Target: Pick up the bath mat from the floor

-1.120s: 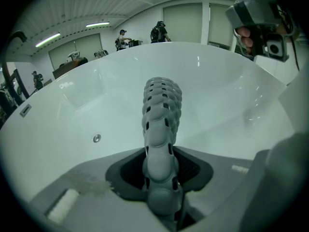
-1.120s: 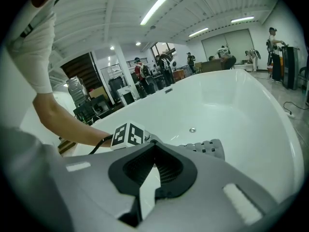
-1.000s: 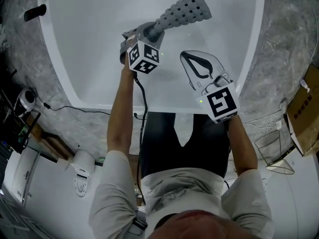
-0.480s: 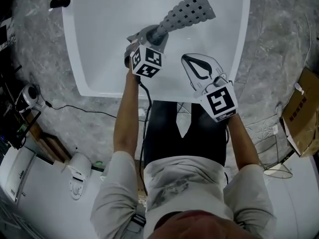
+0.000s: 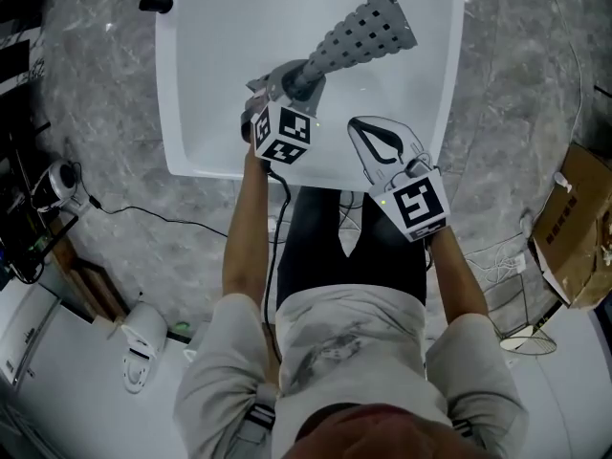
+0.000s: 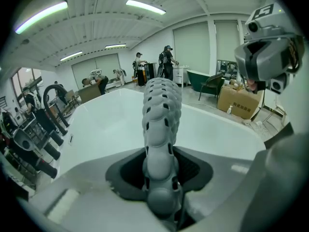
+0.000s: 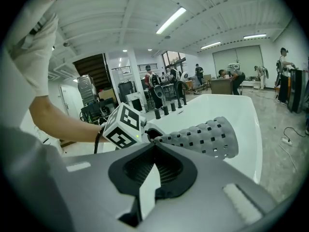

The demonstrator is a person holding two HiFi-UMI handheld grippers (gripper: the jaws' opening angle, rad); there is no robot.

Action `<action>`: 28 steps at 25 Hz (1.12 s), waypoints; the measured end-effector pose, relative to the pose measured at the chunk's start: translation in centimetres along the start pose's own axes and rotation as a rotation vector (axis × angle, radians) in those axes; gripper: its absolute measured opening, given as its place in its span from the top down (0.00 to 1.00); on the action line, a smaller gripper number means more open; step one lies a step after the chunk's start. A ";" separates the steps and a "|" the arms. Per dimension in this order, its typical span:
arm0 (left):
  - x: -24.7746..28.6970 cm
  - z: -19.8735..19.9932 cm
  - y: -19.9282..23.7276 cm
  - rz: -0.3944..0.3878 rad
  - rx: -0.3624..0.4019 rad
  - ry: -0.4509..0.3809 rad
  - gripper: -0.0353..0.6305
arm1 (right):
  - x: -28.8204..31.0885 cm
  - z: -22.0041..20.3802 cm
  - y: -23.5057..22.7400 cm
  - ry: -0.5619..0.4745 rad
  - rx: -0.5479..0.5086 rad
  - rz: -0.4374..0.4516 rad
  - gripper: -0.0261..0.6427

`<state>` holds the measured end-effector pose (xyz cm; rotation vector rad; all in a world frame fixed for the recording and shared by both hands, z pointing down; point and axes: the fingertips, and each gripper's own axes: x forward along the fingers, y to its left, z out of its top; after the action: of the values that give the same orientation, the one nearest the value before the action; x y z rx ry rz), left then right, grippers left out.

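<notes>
Bath mat (image 5: 361,34) rolled up, pinched in left gripper (image 5: 295,77) above white tub (image 5: 168,94), right gripper (image 5: 363,127) jaws pressed together, empty

**Item: bath mat** (image 5: 361,34)
- **Look:** I see grey, soft, rubbery-looking material with a knobbly surface, pierced by rows of small square holes.
- **State:** It is rolled into a tube, squeezed narrow at one end and flaring wider toward the free end.
- **Hold:** I read the narrow end as clamped between the jaws of the left gripper (image 5: 292,77). The rest juts out unsupported.
- **Place:** It hangs in the air above the white bathtub (image 5: 196,84), with the held end over the basin near the tub's near rim.
- **Pose:** It is slanted, and the wide free end points across the basin toward the tub's right wall. As far as I can tell, it does not touch the tub.
</notes>
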<state>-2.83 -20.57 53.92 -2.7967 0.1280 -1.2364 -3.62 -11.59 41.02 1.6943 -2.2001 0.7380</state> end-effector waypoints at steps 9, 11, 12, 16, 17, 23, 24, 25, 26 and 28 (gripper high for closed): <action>-6.4 3.6 0.8 0.047 -0.041 -0.056 0.72 | -2.9 5.4 2.1 -0.037 -0.010 -0.032 0.96; -7.8 4.6 0.9 0.056 -0.054 -0.073 0.72 | -3.6 6.6 2.6 -0.047 -0.012 -0.039 0.96; -8.5 5.1 0.9 0.061 -0.059 -0.083 0.72 | -4.0 7.2 2.8 -0.056 -0.018 -0.042 0.96; -11.6 7.7 1.6 0.072 -0.080 -0.128 0.72 | -5.3 10.0 3.3 -0.094 -0.037 -0.055 0.96; -12.4 8.3 1.9 0.074 -0.082 -0.141 0.72 | -5.5 10.7 3.4 -0.101 -0.039 -0.059 0.96; -17.2 12.1 3.3 0.097 -0.095 -0.213 0.72 | -6.8 15.2 4.2 -0.146 -0.077 -0.074 0.96; -18.0 12.8 3.5 0.101 -0.101 -0.228 0.72 | -7.1 16.0 4.4 -0.156 -0.082 -0.076 0.96; -18.8 13.5 3.8 0.106 -0.104 -0.245 0.72 | -7.3 16.8 4.5 -0.167 -0.084 -0.079 0.96; -19.7 14.3 4.2 0.112 -0.102 -0.263 0.72 | -7.6 17.7 4.6 -0.177 -0.085 -0.082 0.96; -21.6 15.7 4.8 0.124 -0.092 -0.295 0.72 | -8.0 19.2 5.0 -0.198 -0.088 -0.091 0.96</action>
<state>-5.87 -22.38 27.05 -2.9573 0.3399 -0.8012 -4.37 -14.48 19.86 1.8795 -2.2274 0.4618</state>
